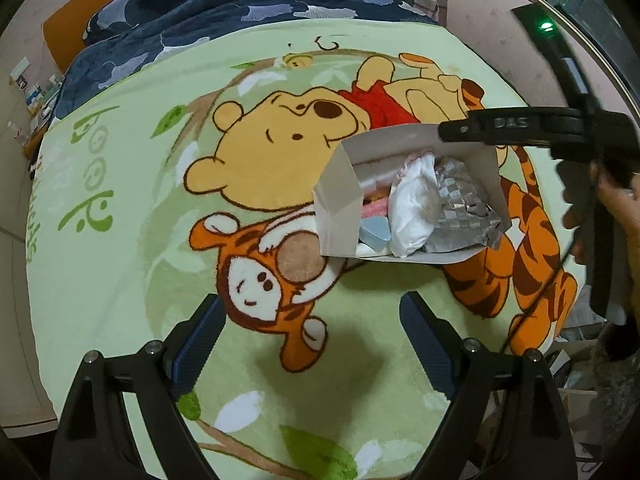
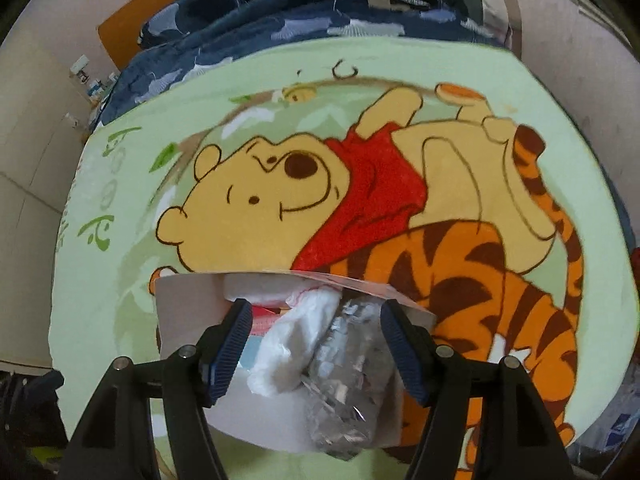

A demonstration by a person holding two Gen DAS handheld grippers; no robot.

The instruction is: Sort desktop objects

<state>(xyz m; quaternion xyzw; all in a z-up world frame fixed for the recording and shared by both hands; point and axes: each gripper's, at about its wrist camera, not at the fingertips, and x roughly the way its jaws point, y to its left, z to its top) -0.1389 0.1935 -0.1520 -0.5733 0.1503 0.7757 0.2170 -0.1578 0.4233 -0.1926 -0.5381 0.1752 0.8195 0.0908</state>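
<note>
A small white cardboard box point(image 1: 340, 200) lies open on a green cartoon blanket point(image 1: 120, 248). It holds a white crumpled wad point(image 1: 412, 204), a silver foil packet point(image 1: 460, 200) and blue and pink items point(image 1: 374, 224). My left gripper point(image 1: 312, 344) is open over bare blanket, short of the box, with nothing between its fingers. My right gripper point(image 2: 318, 344) hovers open above the box point(image 2: 184, 312), its fingers straddling the white wad point(image 2: 288, 340) and the foil packet point(image 2: 348, 360) without closing on them. In the left wrist view the right gripper point(image 1: 460, 130) reaches over the box's far corner, held by a hand point(image 1: 616, 200).
A dark blue patterned quilt point(image 1: 200, 16) is bunched along the blanket's far edge, against an orange headboard point(image 1: 64, 20). Papers and boxes point(image 1: 580, 344) clutter the floor at the right. A shelf with small items point(image 1: 32, 92) stands at the left.
</note>
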